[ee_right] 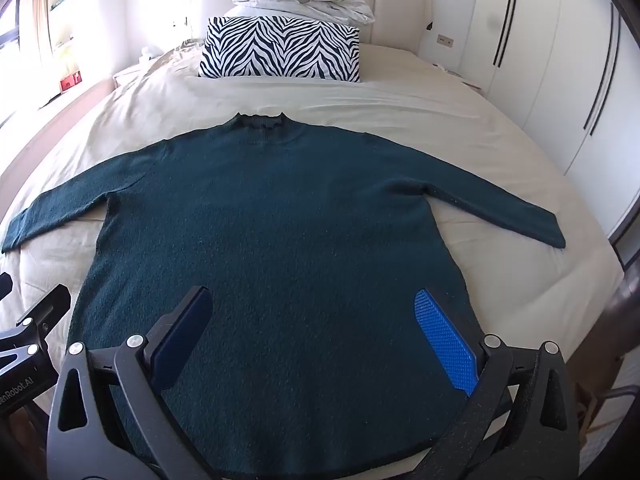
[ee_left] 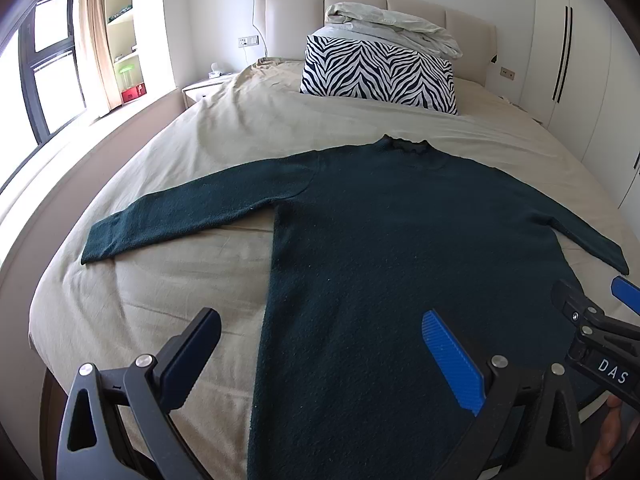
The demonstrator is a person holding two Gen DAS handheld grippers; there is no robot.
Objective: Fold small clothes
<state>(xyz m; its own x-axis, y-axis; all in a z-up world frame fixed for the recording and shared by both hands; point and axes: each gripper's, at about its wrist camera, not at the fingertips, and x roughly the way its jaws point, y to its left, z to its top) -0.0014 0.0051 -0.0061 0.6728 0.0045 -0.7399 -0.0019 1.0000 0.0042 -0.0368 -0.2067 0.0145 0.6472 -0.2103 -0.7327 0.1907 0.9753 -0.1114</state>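
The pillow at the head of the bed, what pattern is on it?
The pillow has black-and-white zebra stripes, clearest in the right wrist view.

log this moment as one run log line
stage: pre-fold | dark green sweater: flat on bed, sleeves spread | left gripper: open, empty | right gripper: open, empty
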